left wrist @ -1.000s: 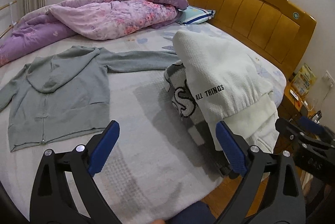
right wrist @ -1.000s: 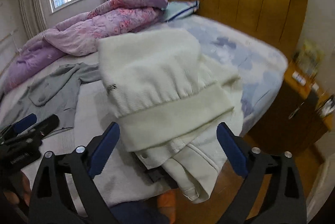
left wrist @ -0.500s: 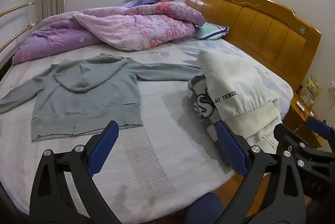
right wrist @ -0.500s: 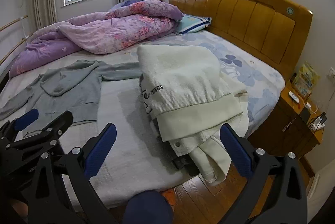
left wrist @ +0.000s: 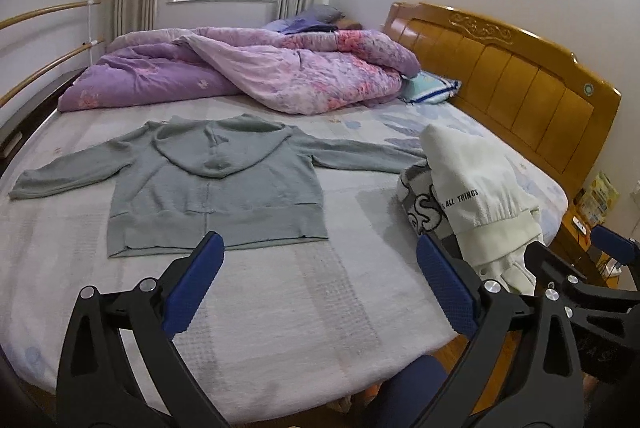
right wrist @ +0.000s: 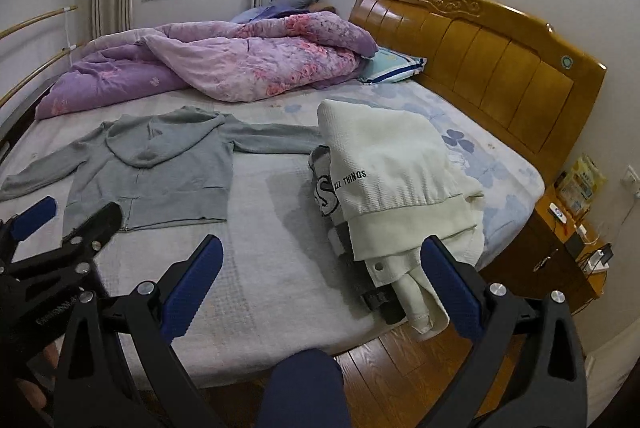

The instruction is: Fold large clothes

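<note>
On the bed (left wrist: 280, 308), the grey hoodie (left wrist: 216, 188) lies flat, not folded yet. White clothes (right wrist: 392, 180) wait too. Left gripper (left wrist: 320, 288) and right gripper (right wrist: 320, 284) are wide apart, holding nothing.

Left claw (left wrist: 318, 286) held low and level, blue-padded fingers (left wrist: 196, 282) spread wide, nothing between them. Right claw (right wrist: 320, 286) alongside at similar height, likewise wide open and empty, fingers (right wrist: 450, 286) pointing forward. Each claw's black frame visible at the edge of the other's view, the two close together but apart.
</note>
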`<action>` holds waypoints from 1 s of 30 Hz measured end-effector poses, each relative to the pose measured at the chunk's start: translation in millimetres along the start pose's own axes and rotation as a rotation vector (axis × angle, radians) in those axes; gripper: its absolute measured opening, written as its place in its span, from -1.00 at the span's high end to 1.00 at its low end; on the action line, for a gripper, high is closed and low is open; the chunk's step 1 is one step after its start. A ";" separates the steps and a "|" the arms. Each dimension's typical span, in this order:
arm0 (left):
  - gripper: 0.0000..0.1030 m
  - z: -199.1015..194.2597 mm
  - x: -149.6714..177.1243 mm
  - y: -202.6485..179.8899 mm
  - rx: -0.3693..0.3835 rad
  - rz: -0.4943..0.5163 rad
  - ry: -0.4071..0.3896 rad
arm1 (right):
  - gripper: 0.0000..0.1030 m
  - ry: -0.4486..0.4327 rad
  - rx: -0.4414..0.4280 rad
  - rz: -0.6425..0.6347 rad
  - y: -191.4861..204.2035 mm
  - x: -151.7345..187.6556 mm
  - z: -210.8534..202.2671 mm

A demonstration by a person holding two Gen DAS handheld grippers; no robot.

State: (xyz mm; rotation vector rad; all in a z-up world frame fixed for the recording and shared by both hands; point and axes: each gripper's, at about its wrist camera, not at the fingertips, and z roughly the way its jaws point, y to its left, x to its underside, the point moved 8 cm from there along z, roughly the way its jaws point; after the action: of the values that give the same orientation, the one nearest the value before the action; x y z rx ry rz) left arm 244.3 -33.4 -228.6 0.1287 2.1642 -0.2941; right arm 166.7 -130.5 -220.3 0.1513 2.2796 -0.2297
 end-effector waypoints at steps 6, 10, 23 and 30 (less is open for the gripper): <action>-0.88 -23.7 3.9 19.5 -0.032 -0.019 -0.015 | -0.85 -0.021 -0.012 -0.028 18.6 1.1 -21.3; -0.89 -48.4 4.6 33.5 -0.096 -0.004 -0.036 | -0.85 -0.049 -0.040 -0.041 31.7 0.1 -41.0; -0.91 -135.6 -5.5 58.7 -0.186 -0.036 -0.152 | -0.85 -0.175 -0.163 -0.084 66.1 -8.7 -112.4; -0.91 -169.2 -12.3 55.9 -0.213 -0.051 -0.211 | -0.85 -0.220 -0.219 -0.070 63.3 -13.5 -139.1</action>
State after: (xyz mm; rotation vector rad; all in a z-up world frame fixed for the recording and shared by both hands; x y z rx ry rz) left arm 128.2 64.4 -134.4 -0.0751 1.9766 -0.0991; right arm 85.4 -39.3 -127.5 -0.0646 2.0755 -0.0296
